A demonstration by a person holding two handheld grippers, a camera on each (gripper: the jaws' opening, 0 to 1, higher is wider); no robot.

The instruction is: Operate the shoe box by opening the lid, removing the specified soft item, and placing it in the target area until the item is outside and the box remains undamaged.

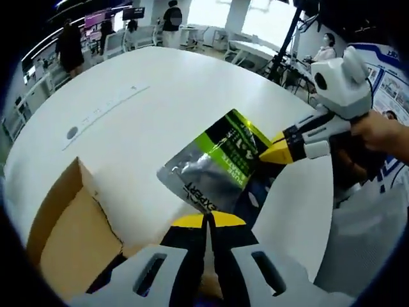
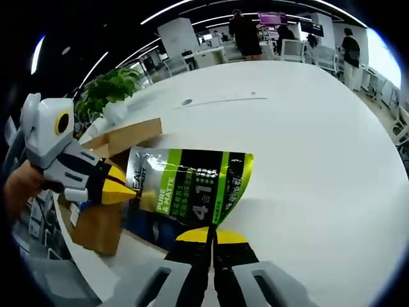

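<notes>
A: Where was the glossy green, black and silver foil pouch (image 2: 188, 185)?

B: Up over the round white desk (image 2: 307, 147), beside the open brown cardboard shoe box (image 1: 64, 236). Left gripper (image 1: 208, 220) and right gripper (image 2: 211, 235) each had fingers pinched tight on an edge.

White grippers, yellow-tipped black fingers (image 1: 225, 219)

The pouch (image 1: 214, 167) (image 2: 188, 185) is silver at one end, with lime-green bands and a black panel carrying white lettering. Beside it, the box (image 1: 61, 240) (image 2: 105, 192) is plain brown cardboard. Under the pouch, the table (image 1: 160, 109) (image 2: 307, 147) is white. Both grippers (image 1: 206, 220) (image 2: 211, 235) are white and black with yellow tips.
</notes>
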